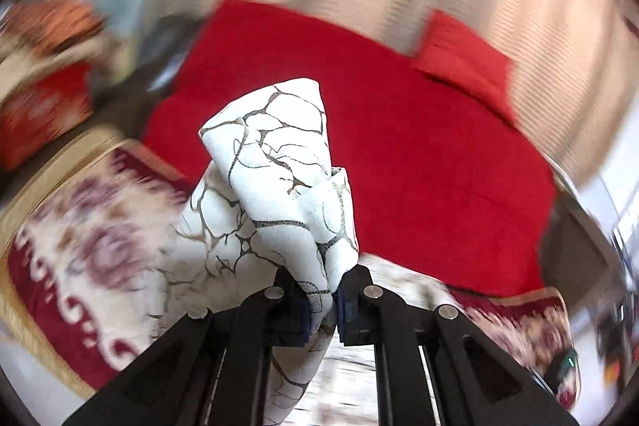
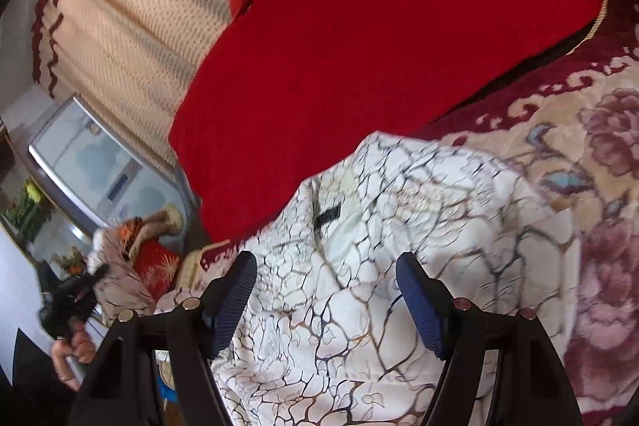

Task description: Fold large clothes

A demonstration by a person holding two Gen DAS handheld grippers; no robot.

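fold: seemingly early, garment (image 2: 359,266) rumpled | left gripper (image 1: 325,292): clamps a bunched corner | right gripper (image 2: 325,290): jaws apart, empty

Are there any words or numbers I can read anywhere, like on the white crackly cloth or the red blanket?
None can be read.
White patterned garment: a small dark tag, too blurred to read.
Red blanket: plain, no writing.
Floral carpet: only flower patterns.
Red cushion: a pale design, no letters visible.

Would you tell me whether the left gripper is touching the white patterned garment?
Touching: the left wrist view shows the left gripper pinching a fold of the garment.
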